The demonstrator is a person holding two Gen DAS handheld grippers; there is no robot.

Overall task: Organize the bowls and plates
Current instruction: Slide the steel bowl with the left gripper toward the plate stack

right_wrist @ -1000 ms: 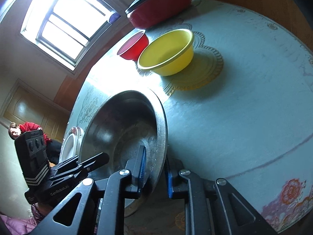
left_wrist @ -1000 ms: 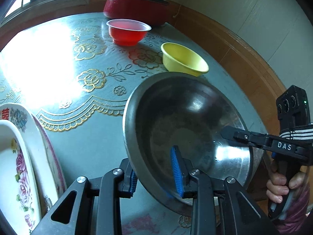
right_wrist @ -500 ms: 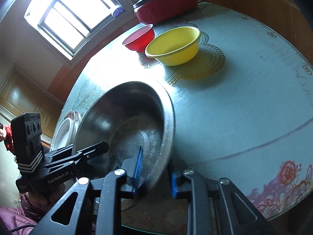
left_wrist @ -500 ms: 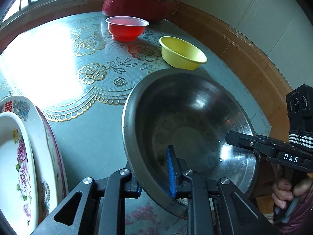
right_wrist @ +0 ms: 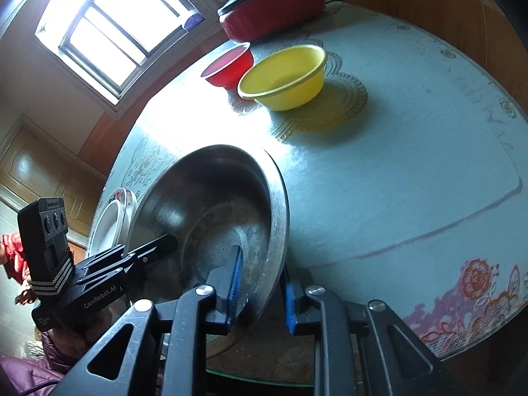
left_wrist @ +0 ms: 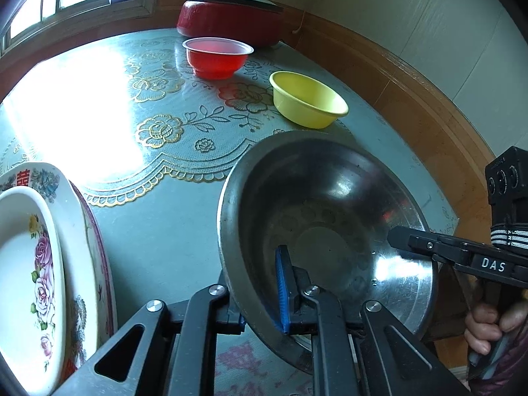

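The steel bowl [left_wrist: 330,241] sits at the near edge of the worktop [left_wrist: 158,231], tipped up between my two tools. My left fingers [left_wrist: 260,297] have just been closing and now pinch its near rim, one pad inside. My right fingers [right_wrist: 260,292] straddle the opposite rim likewise. The yellow bowl [left_wrist: 308,102] lies straight ahead, beyond it.
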